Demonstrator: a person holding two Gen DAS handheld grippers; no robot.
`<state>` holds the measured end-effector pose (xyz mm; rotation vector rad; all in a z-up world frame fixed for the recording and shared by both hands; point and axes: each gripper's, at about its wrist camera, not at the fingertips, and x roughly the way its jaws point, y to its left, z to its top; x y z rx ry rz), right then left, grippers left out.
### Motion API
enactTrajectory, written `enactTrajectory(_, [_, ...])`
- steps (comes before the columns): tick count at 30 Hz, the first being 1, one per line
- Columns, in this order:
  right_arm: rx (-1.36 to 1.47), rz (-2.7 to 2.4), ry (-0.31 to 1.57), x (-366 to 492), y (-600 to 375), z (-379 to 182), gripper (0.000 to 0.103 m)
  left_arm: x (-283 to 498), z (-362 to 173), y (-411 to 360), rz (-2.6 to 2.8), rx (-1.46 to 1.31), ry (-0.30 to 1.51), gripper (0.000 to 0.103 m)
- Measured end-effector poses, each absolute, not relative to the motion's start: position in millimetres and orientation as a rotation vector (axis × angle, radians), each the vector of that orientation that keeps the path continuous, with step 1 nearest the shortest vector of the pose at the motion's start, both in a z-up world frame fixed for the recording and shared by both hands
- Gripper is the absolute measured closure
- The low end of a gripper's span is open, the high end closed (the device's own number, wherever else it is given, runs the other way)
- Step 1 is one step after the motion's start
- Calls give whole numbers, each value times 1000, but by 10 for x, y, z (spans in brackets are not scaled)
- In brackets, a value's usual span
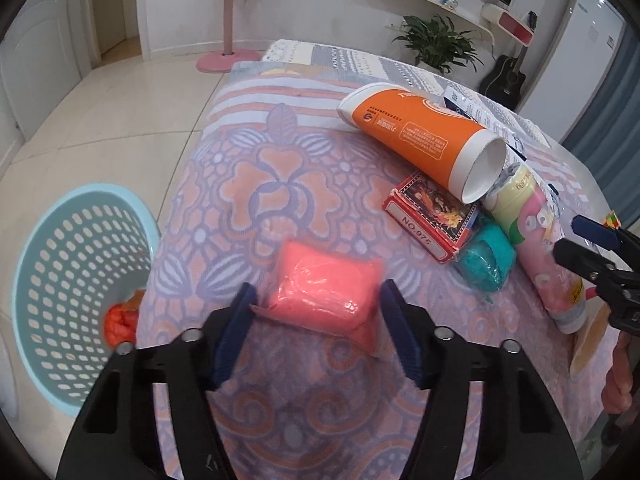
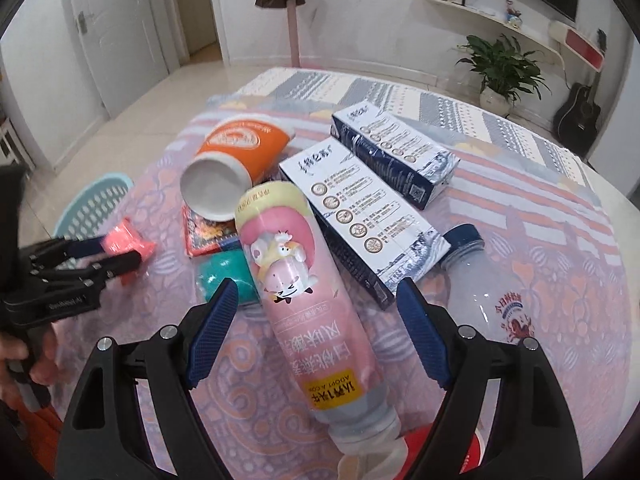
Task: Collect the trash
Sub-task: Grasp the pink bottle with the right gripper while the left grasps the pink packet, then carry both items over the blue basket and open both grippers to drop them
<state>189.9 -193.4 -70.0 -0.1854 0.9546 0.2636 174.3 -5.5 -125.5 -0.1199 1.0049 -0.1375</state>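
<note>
A pink plastic-wrapped packet (image 1: 326, 286) lies on the patterned tablecloth (image 1: 248, 152). My left gripper (image 1: 316, 300) is open, its blue pads on either side of the packet's near end; it also shows in the right wrist view (image 2: 116, 252). My right gripper (image 2: 316, 300) is open around a lying pink bottle (image 2: 304, 284), also seen in the left wrist view (image 1: 536, 236). A light blue basket (image 1: 76, 288) stands on the floor left of the table and holds a piece of orange trash (image 1: 120, 320).
On the table lie an orange paper cup (image 1: 424, 136), a red card box (image 1: 432, 216), a teal packet (image 1: 484, 258), two blue-white cartons (image 2: 368, 216), (image 2: 396, 152) and a clear bottle (image 2: 488, 292). A pink coat stand (image 1: 228, 20) and a potted plant (image 1: 440, 40) are behind.
</note>
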Motion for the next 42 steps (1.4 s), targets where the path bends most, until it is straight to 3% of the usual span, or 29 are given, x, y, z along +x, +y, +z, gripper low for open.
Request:
enactTrajectory(6, [-192,277,1025,1987,-1884,-888,47,1705,-1171,-37,-144,-112,956,53])
enactTrajectory(17, [-72,302,975,1915,-1951,-725,52,1543,-866,254,-137,-193,837,54])
enactTrajectory(27, [33,403,846,1798,-1694,-31,56,1361,-454,666,-91,-309,681,54])
enactTrajectory(35, [70,571,773,1829,-969,413,56,1188,-202,1204,27,-396,574,54])
enactTrajectory(42, [22,721,769,1808,-108,365,56,997,-227,1908,167,-504,560,54])
